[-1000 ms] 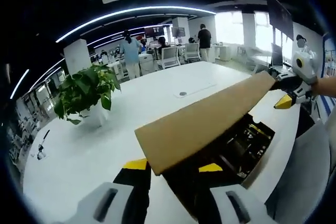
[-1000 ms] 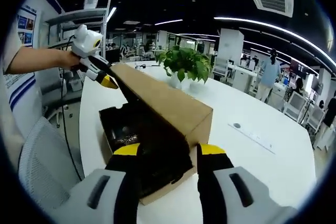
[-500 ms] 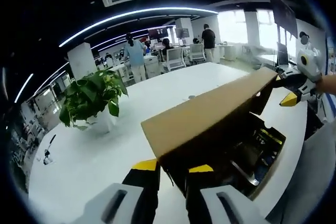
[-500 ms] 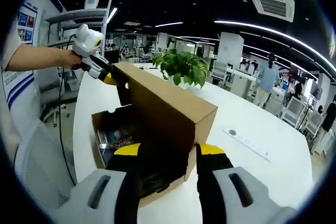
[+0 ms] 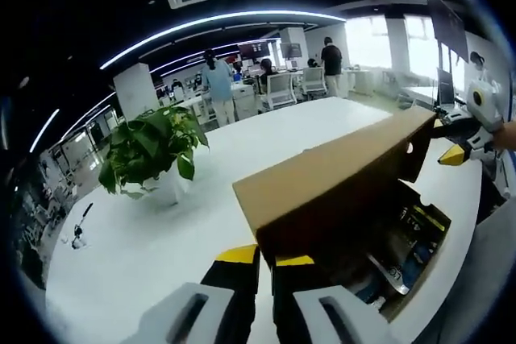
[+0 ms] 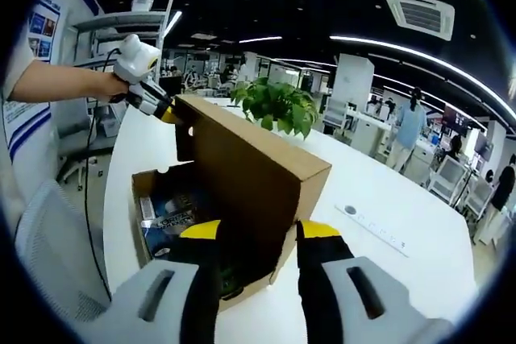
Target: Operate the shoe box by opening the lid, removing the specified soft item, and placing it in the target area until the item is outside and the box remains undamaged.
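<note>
Lid (image 5: 330,183) raised steeply, we hold it by both ends so the box (image 6: 173,223) stays open and square. Our left gripper (image 5: 266,262) pinches the lid's near corner at lower centre, jaws nearly closed; our right gripper (image 6: 256,235) sits around the other corner, jaws apart, grip unclear. The lid's long axis runs from lower centre toward the right. Dark contents lie inside; we cannot pick out the soft item.

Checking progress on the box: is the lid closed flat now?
No, the cardboard lid stands raised above the open shoe box.
</note>
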A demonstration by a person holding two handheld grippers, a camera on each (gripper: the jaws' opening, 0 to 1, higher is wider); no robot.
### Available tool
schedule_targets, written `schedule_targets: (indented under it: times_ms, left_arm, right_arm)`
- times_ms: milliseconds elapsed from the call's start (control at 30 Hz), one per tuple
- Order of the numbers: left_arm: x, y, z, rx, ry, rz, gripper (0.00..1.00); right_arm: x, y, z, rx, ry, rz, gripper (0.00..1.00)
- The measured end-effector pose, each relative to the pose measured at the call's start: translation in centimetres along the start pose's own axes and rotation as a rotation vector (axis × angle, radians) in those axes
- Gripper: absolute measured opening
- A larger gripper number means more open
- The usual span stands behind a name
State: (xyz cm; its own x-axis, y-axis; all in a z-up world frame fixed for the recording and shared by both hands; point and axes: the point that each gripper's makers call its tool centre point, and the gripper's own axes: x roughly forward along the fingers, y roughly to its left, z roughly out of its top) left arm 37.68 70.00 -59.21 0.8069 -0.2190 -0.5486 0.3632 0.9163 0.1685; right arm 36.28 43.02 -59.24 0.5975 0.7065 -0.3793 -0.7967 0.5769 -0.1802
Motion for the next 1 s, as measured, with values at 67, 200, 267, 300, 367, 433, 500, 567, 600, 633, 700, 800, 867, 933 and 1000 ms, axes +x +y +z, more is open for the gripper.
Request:
schedule_targets:
  times_ms: [67,200,267,300,367,433,500,567,600,633,700,800,867,933,1000]
  left_arm:
    - [0.2,0.0,0.1,-0.006,-0.003,-0.007,0.04]
    - [0.5,0.2,0.3,0.0,-0.001,-0.007,0.04]
    - [0.6,0.2,0.4,0.0,-0.001,-0.008,0.04]
    - [0.8,0.2,0.5,0.002,-0.001,-0.008,0.03]
    - [0.9,0.1,0.6,0.002,0.0,-0.008,0.03]
    - [1.0,0.2,0.7,-0.001,-0.001,-0.006,0.03]
    - [1.1,0.3,0.8,-0.003,-0.002,-0.005,0.03]
    - [1.1,0.3,0.8,-0.006,-0.003,-0.004,0.03]
    - [1.2,0.4,0.8,-0.006,-0.004,-0.004,0.03]
    - [1.3,0.5,0.9,-0.006,-0.005,-0.005,0.03]
    - [1.3,0.5,0.9,-0.01,-0.009,-0.004,0.03]
    - [1.7,0.7,1.2,-0.012,-0.013,-0.004,0.03]
    - [1.9,0.8,1.3,-0.014,-0.014,-0.003,0.03]
    - [2.1,0.8,1.5,-0.014,-0.016,-0.002,0.03]
    - [2.3,0.9,1.6,-0.015,-0.017,-0.001,0.03]
  right_arm:
    - [0.0,-0.5,-0.1,-0.008,-0.003,-0.012,0.27]
    - [-0.2,-1.3,-0.2,-0.01,-0.021,-0.031,0.2]
    - [-0.1,-1.4,-0.5,-0.001,-0.015,-0.03,0.2]
    - [0.0,-1.4,-0.7,-0.003,-0.009,-0.03,0.2]
    - [0.1,-1.3,-1.3,-0.002,0.001,-0.028,0.2]
    - [0.2,-1.3,-2.1,0.004,0.016,-0.028,0.2]
    - [0.4,-1.2,-2.9,0.006,0.034,-0.031,0.2]
    - [0.5,-1.2,-3.8,0.016,0.052,-0.032,0.2]
    - [0.5,-1.2,-4.1,0.016,0.057,-0.033,0.19]
    - [0.6,-1.3,-4.5,0.018,0.069,-0.034,0.19]
    - [0.7,-1.3,-5.1,0.025,0.08,-0.036,0.18]
    - [1.0,-1.6,-5.9,0.031,0.098,-0.043,0.17]
    - [1.2,-1.6,-6.3,0.038,0.109,-0.047,0.15]
    - [1.5,-1.7,-6.7,0.042,0.12,-0.049,0.14]
    - [1.9,-1.7,-7.2,0.044,0.131,-0.051,0.12]
